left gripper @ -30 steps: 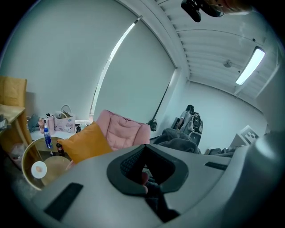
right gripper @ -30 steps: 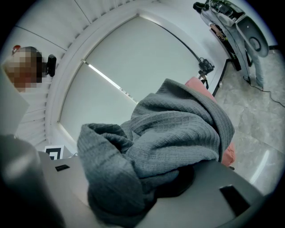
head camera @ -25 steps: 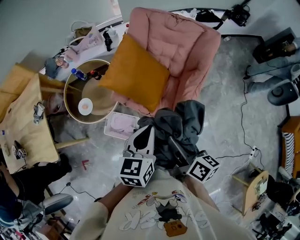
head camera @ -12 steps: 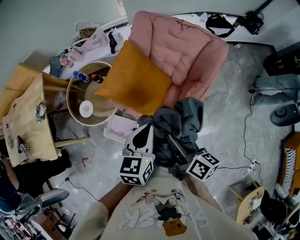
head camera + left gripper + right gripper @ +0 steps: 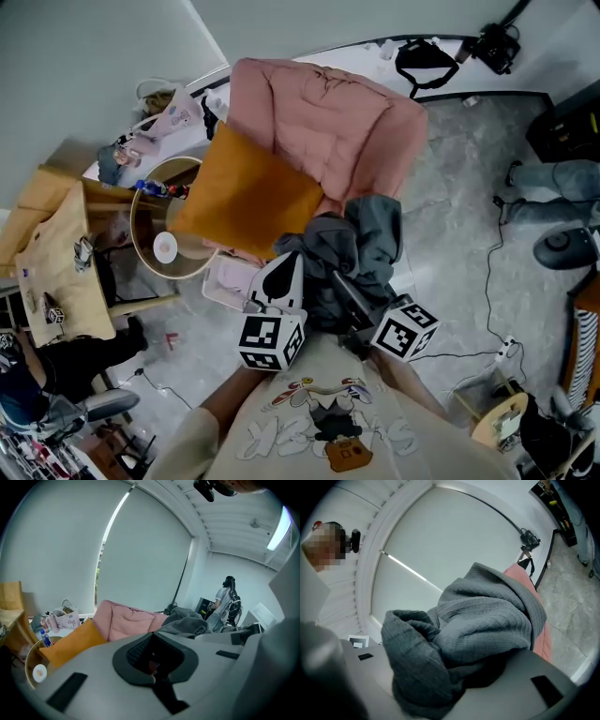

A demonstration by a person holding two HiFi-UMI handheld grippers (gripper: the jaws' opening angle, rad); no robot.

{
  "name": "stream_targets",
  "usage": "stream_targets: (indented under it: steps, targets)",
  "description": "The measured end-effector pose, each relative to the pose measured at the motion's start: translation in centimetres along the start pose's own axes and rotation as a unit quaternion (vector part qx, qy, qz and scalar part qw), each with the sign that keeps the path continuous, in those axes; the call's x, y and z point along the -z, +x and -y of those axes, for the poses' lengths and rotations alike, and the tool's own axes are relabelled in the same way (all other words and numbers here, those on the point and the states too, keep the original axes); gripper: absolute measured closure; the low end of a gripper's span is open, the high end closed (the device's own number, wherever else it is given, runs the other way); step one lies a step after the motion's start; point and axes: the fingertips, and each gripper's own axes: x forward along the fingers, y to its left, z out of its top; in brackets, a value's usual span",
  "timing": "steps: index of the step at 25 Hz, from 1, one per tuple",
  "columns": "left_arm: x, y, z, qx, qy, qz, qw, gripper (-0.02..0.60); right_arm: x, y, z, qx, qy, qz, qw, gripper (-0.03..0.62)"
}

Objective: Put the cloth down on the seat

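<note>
Seat (image 5: 328, 117) nearer; one cloth (image 5: 364, 239), two tools (image 5: 285, 274) (image 5: 345, 292)

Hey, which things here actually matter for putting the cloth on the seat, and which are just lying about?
For the job:
grey cloth, clamped in the right hand-held gripper
pink armchair

Lying about:
orange cushion, propped on the chair
round side table
blue bottle
black bag
</note>
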Motion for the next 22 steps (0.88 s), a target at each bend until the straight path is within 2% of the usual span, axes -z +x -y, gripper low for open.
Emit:
stream_targets:
  steps: [6, 12, 17, 22]
  targets:
    - [-1.7, 4.8, 3.1, -0.02, -0.003, -0.007, 0.9998, 0.578, -4.9, -0.6, 3.6, -0.014, 0.007, -0.002, 1.0, 0.367]
    - [-2.3, 7.5, 4.8, -0.04, -0.013, -0.012, 0.999, 0.577, -7.4, -0.5, 6.5, -0.023, -0.001, -0.024, 0.999, 0.367]
    - [-2.4, 8.8, 3.7, -0.051, -0.022, -0.019, 0.9983, 0.578, -8.4, 1.3, 7.5, -0.021, -0.001, -0.038, 0.999, 0.367]
    - [-2.2, 9.8, 1.5, -0.057, -0.046, -0.023, 0.9971, 0.577, -8.7, 4.0, 7.6, -0.018, -0.006, -0.052, 0.998, 0.367]
